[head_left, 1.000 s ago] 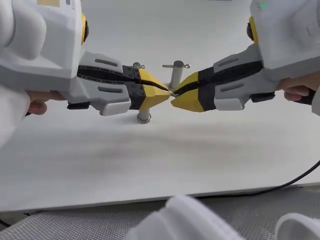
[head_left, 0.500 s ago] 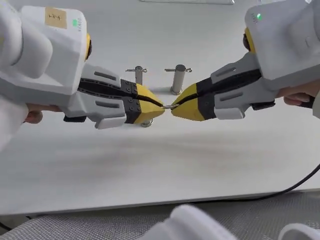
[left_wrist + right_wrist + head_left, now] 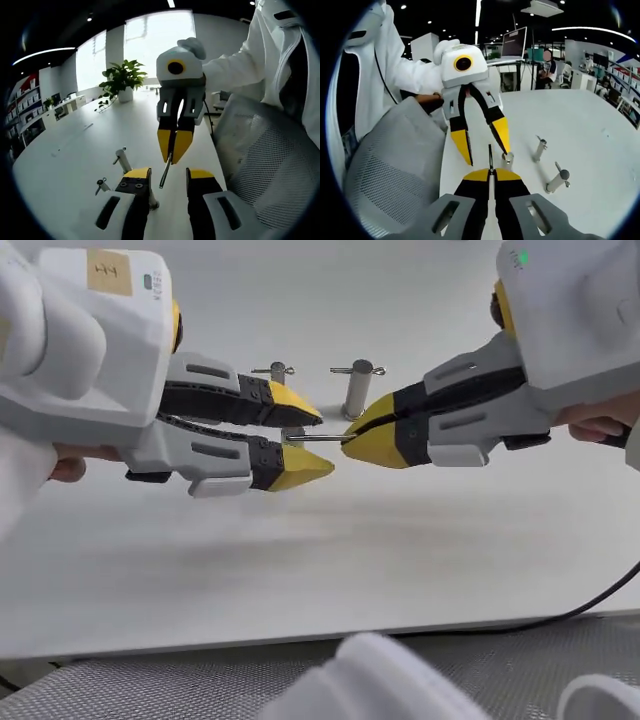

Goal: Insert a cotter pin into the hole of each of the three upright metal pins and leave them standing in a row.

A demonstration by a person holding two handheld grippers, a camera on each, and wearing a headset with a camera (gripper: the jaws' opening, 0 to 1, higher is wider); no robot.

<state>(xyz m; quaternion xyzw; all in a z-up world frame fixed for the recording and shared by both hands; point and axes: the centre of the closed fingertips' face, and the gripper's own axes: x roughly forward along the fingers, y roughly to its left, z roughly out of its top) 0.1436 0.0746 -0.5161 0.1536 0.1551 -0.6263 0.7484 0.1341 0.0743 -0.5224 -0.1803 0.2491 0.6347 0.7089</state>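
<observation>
Between the two jaws of the left tongs [image 3: 322, 442] lies the free end of a cotter [image 3: 308, 438]. Those jaws are spread wide and do not touch it. In the head view the left tongs come in from 9 o'clock. The right tongs [image 3: 350, 436] come in from 3 o'clock, and their jaws are pressed together on the other end of the cotter. The cotter lies level and points to 9 o'clock, above the white table [image 3: 300, 570].

In the left gripper view the right tongs [image 3: 173, 158] hang at 12 o'clock. The cotter [image 3: 165, 172] slants down into the gap between the two yellow tips at the bottom. In the right gripper view the cotter [image 3: 490, 160] sticks up to 12 o'clock from the closed tips, and the left tongs [image 3: 487, 155] stand open on both sides of it.

In the head view a pin [image 3: 357, 390] and a second pin [image 3: 278, 373] stand upright on the table at 12 o'clock from the tips. They stand side by side, each with its own cotter through the top. In the right gripper view a third pin [image 3: 507, 159] stands just beside one yellow tip of the left tongs, at 1 o'clock from the held cotter. Its hole is too small to make out.
</observation>
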